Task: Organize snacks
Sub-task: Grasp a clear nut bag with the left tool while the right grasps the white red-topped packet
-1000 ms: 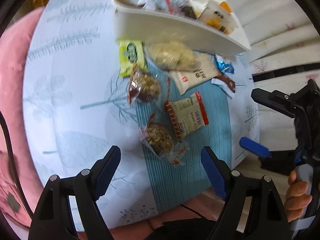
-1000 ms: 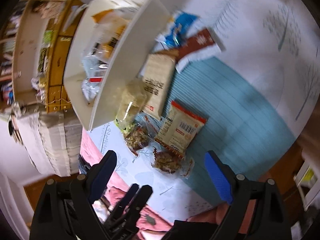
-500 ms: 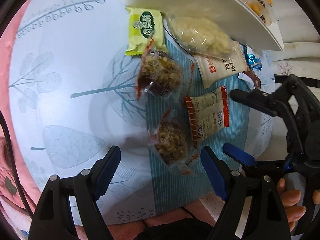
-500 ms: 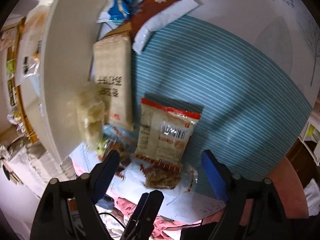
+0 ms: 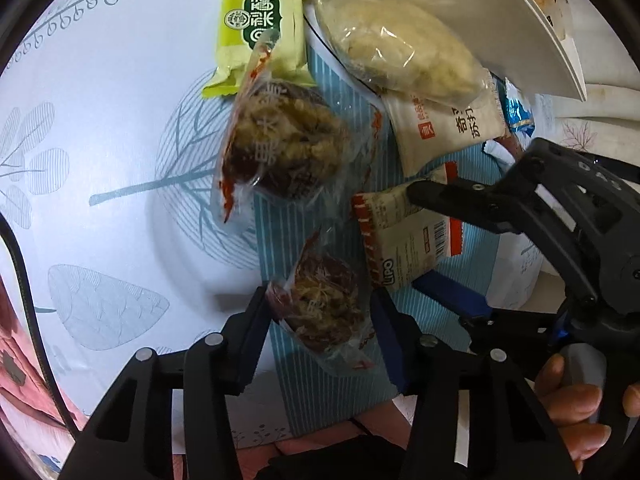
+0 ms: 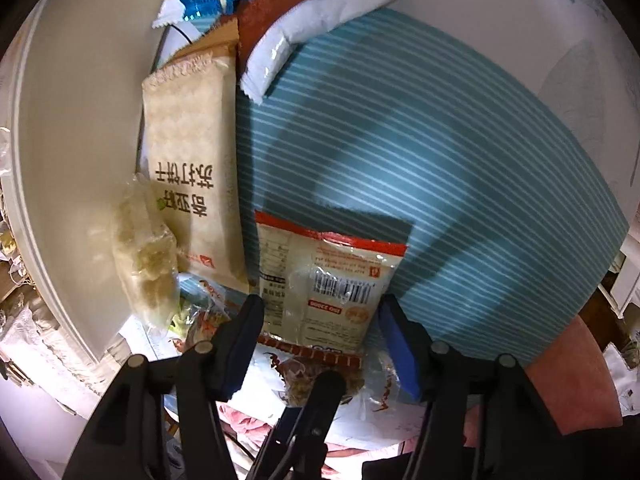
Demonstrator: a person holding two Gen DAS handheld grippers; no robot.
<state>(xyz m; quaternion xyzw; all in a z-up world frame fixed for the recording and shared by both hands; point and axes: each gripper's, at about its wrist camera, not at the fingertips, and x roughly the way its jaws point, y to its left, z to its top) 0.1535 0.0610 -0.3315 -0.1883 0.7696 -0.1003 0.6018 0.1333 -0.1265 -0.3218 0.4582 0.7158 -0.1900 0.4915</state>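
Clear-wrapped nutty snack ball [image 5: 322, 312] sits near edge of teal striped mat [image 5: 320, 376], between left gripper [image 5: 320, 316] pads, jaws just been closing on it & touching wrapper. Right gripper [image 6: 320, 320] likewise just been closing, clamps red-edged Lipo packet [image 6: 320, 280] just right of it. Second nutty ball [image 5: 280, 140], green pack [image 5: 256, 28], white bin [image 6: 80, 120] lie farther off.

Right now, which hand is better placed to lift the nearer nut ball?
Left. The left gripper has just been closing its jaws, and they hug the nut ball on both sides. The right gripper is busy: its jaws have been closing around the red-edged packet.
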